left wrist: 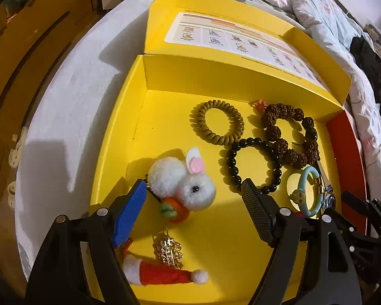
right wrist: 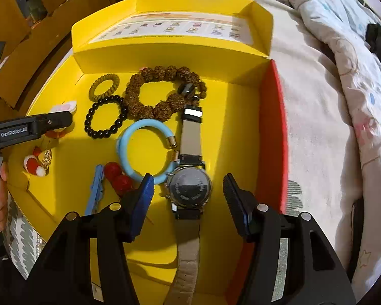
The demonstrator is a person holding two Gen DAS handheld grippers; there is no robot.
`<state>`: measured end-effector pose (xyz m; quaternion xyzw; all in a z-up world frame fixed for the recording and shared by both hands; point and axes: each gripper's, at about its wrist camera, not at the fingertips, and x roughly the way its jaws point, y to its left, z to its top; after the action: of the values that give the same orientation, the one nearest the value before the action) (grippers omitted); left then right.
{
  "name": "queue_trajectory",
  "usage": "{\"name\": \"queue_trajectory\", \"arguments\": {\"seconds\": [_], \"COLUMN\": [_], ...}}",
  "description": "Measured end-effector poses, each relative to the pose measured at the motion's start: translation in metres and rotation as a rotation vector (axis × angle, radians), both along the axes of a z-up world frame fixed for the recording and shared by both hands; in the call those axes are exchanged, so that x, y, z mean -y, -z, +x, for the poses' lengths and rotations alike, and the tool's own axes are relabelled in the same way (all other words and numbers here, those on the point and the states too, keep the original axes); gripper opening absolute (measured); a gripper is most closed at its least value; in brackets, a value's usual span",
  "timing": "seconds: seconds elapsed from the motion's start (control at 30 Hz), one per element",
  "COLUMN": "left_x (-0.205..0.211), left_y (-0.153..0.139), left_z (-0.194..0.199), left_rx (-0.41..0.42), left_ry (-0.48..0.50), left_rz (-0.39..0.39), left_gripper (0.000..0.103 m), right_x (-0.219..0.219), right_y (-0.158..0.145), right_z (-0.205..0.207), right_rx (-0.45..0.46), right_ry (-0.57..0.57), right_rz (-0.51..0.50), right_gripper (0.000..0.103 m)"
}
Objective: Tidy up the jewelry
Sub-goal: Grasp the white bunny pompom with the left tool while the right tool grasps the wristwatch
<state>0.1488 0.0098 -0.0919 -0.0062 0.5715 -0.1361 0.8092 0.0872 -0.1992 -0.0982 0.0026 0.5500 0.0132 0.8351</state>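
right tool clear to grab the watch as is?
Probably yes. The right tool hangs open straddling the watch, case back up, nothing lying over it. The blue bangle sits close beside the left pad.

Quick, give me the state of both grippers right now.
Left gripper: open, holding nothing, jaws either side of the white bunny charm.
Right gripper: open, holding nothing, jaws either side of the wristwatch.
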Motion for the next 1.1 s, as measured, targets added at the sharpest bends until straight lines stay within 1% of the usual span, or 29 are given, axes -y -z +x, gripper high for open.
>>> {"name": "queue_trajectory", "arguments": {"seconds": [0.1, 0.33, 0.53, 0.6, 0.67, 0.7, 0.77, 0.83, 1.0, 1.1], "left_x": [0.003, 0.009, 0.013, 0.014, 0.015, 0.013, 0.012, 0.011, 0.011, 0.013], "left_y": [0.002, 0.004, 0.006, 0.006, 0.006, 0.005, 0.005, 0.004, 0.006, 0.006], "left_z": [0.000, 0.004, 0.005, 0.006, 0.008, 0.008, 0.008, 0.006, 0.004, 0.005], "left_rx": [-0.001, -0.002, 0.000, 0.000, -0.002, -0.005, -0.008, -0.007, 0.004, 0.011], "left_ry": [0.008, 0.013, 0.016, 0.018, 0.015, 0.014, 0.010, 0.011, 0.014, 0.019], "left_rz": [0.020, 0.031, 0.052, 0.052, 0.044, 0.040, 0.030, 0.029, 0.046, 0.064], "left_gripper": [0.076, 0.076, 0.076, 0.076, 0.076, 0.076, 0.076, 0.076, 0.075, 0.071], "right_x": [-0.004, -0.010, -0.012, -0.010, -0.010, -0.008, -0.003, -0.003, -0.011, -0.016], "right_y": [0.003, 0.007, 0.008, 0.009, 0.010, 0.010, 0.006, 0.006, 0.012, 0.012], "right_z": [0.003, 0.008, 0.016, 0.016, 0.013, 0.012, 0.011, 0.011, 0.014, 0.012], "right_rx": [-0.008, -0.037, -0.063, -0.066, -0.073, -0.076, -0.078, -0.079, -0.071, -0.077], "right_ry": [-0.008, 0.001, 0.014, 0.018, 0.014, 0.021, 0.029, 0.029, 0.025, 0.007], "right_rz": [-0.024, -0.079, -0.089, -0.077, -0.093, -0.091, -0.058, -0.058, -0.136, -0.143], "right_gripper": [0.059, 0.058, 0.057, 0.057, 0.057, 0.053, 0.052, 0.051, 0.052, 0.051]}}
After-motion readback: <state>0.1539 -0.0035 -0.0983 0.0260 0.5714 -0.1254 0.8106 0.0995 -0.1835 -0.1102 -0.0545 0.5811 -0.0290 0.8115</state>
